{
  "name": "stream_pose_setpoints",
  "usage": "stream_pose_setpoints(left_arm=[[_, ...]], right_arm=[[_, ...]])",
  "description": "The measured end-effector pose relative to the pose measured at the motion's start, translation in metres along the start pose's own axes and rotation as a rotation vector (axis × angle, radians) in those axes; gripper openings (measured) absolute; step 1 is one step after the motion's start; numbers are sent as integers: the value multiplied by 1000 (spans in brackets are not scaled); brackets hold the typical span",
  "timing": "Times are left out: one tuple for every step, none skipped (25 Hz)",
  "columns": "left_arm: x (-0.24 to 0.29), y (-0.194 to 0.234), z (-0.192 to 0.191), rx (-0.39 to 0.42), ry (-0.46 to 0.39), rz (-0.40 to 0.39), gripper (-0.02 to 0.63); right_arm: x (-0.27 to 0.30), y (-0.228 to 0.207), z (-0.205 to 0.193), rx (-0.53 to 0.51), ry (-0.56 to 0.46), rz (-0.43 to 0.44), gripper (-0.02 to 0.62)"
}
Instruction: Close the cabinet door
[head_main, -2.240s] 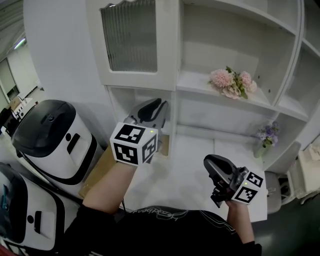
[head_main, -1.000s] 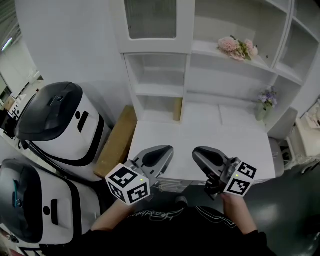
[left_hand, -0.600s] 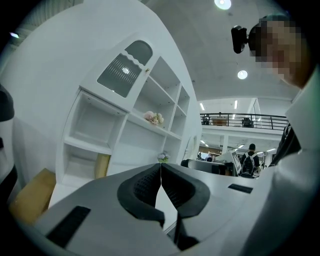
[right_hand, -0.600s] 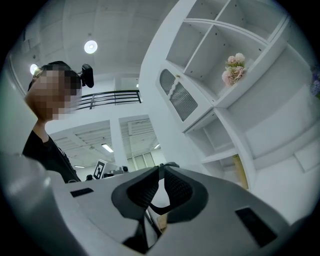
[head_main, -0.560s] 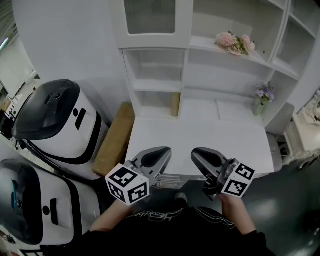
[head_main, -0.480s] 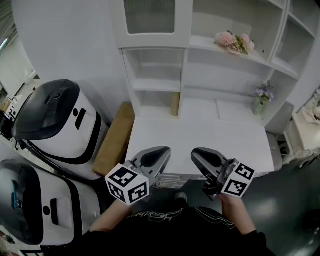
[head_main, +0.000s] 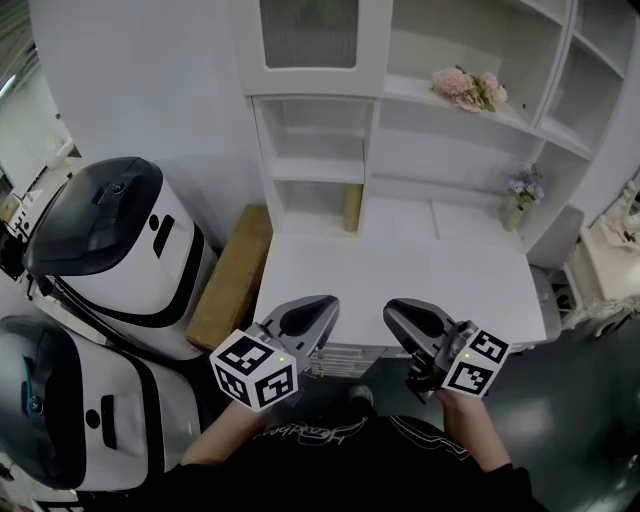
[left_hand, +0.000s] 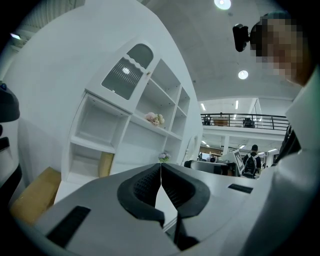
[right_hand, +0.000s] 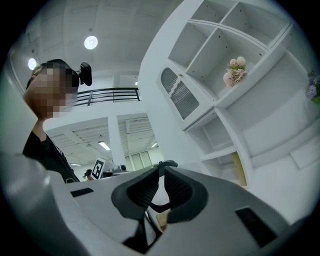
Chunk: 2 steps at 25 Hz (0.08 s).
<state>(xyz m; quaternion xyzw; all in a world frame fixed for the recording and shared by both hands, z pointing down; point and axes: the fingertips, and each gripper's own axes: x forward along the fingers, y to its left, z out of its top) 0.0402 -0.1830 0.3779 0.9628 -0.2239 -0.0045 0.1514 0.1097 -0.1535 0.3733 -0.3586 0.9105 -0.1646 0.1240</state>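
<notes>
The cabinet door (head_main: 310, 35), white with a ribbed glass pane, lies flush in its frame at the top left of the white shelf unit. It also shows in the left gripper view as the door (left_hand: 125, 75) and in the right gripper view as the door (right_hand: 180, 95). My left gripper (head_main: 326, 304) and right gripper (head_main: 392, 312) hover side by side over the desk's near edge, far below the door. Both are shut with nothing between the jaws, as the left gripper (left_hand: 161, 167) and right gripper (right_hand: 161, 168) show up close.
A white desk (head_main: 400, 270) stands under the shelves. Pink flowers (head_main: 465, 88) lie on a shelf, and a small vase of purple flowers (head_main: 520, 195) stands at the right. A cardboard box (head_main: 235, 275) and two white-and-black machines (head_main: 110, 235) stand at the left.
About two seconds ago my left gripper was raised near the cabinet. Both grippers have drawn back and down to the desk's near edge. In the last second they only drifted slightly.
</notes>
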Motion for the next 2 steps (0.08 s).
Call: stream_pose_setpoints(left_arm=[[-3,0,0,0,-2,1,23],[-5,0,0,-1,-3,2,23]], right_arm=[[0,2,-1,1,1,-1,61],[1,4,-3,2,1,-1,61]])
